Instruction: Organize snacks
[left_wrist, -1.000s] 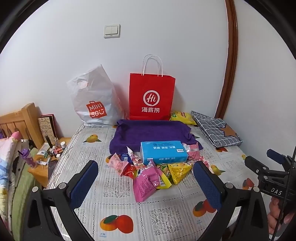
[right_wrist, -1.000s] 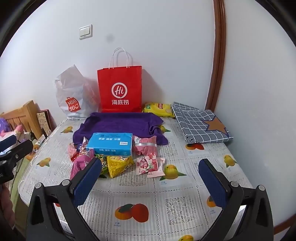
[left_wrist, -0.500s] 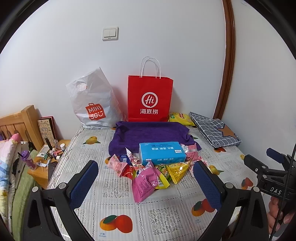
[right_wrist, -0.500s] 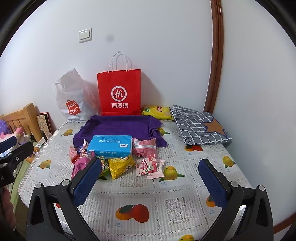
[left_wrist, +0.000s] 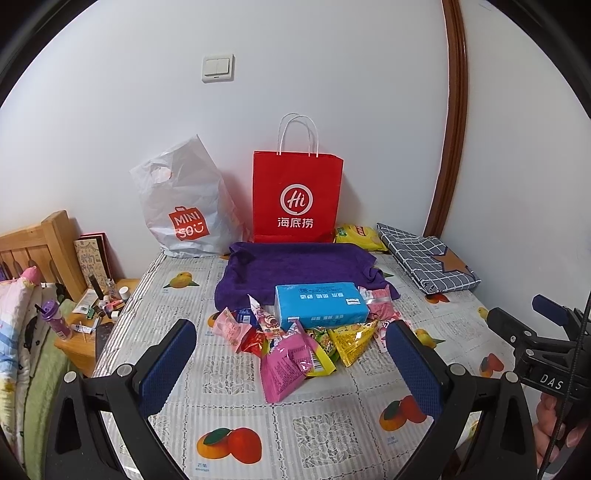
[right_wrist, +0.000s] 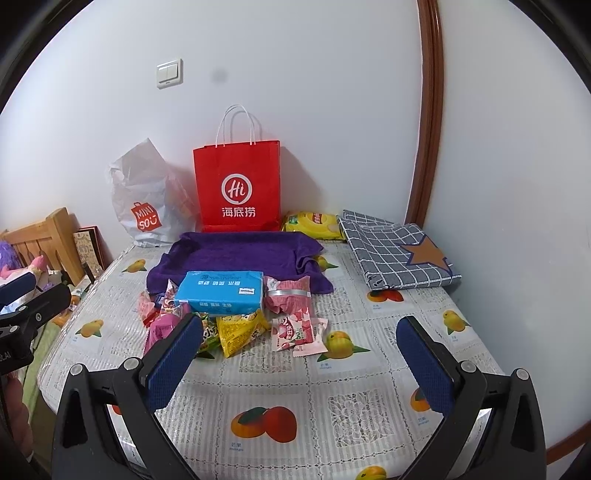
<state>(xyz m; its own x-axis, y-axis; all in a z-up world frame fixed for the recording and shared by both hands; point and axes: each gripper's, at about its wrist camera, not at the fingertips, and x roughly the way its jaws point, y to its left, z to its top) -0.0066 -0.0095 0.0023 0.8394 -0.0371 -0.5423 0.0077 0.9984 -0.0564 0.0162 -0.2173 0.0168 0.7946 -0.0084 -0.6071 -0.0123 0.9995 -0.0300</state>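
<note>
A heap of snack packets (left_wrist: 295, 339) lies mid-table: pink, yellow, red and green bags around a blue box (left_wrist: 320, 304). The heap also shows in the right wrist view (right_wrist: 236, 325), with the blue box (right_wrist: 221, 290) and two pink packets (right_wrist: 297, 332) at its right. A purple cloth (left_wrist: 299, 269) lies behind. My left gripper (left_wrist: 291, 365) is open and empty, held above the table in front of the heap. My right gripper (right_wrist: 299, 362) is open and empty, in front and to the right of the heap.
A red paper bag (left_wrist: 297, 197) and a white plastic bag (left_wrist: 183, 210) stand against the wall. A yellow chip bag (left_wrist: 358, 236) and a folded checked cloth (left_wrist: 428, 258) lie back right. A wooden stand with small bottles (left_wrist: 96, 314) is left of the table.
Both grippers have drawn back and risen slightly, so the scene sits a little lower and farther in both views. Nothing on the table has moved.
</note>
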